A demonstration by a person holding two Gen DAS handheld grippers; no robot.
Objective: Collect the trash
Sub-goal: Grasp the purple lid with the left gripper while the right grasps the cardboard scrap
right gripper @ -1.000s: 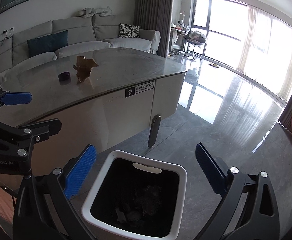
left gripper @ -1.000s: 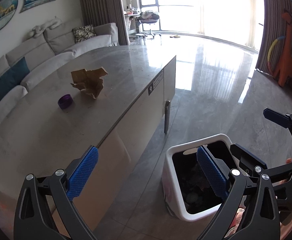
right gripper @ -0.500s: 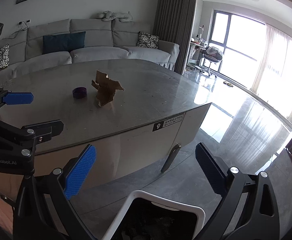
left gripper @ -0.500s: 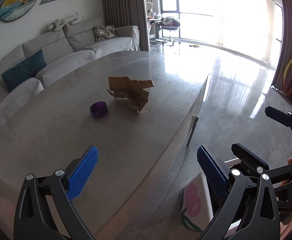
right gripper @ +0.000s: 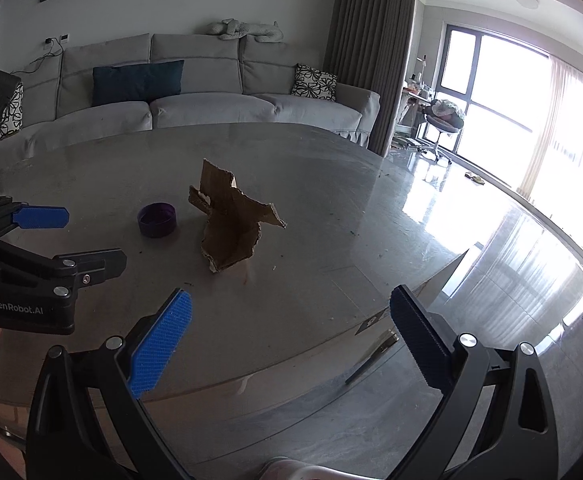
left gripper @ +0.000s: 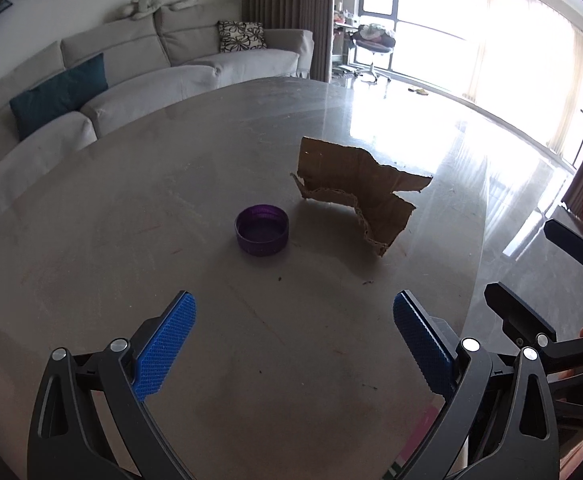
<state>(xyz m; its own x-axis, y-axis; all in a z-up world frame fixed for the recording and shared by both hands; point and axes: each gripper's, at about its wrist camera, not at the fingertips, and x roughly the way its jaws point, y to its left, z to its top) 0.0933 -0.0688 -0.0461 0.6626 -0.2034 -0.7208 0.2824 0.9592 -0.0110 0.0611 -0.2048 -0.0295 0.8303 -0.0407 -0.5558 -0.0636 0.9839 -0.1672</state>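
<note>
A torn piece of brown cardboard stands crumpled on the grey stone table, with a purple bottle cap just left of it. Both also show in the right wrist view, the cardboard and the cap. My left gripper is open and empty above the table, short of the cap. My right gripper is open and empty near the table's front edge, short of the cardboard. The left gripper's fingers show at the left of the right wrist view. The trash bin is almost out of view.
A grey sofa with cushions runs behind the table. Glossy floor and bright windows lie to the right. A white rim peeks in at the bottom of the right wrist view. The right gripper's fingers show at the left view's right edge.
Both grippers have risen from over the white trash bin and moved forward over the table toward the cap and cardboard. The bin has dropped out of view. Both stay open.
</note>
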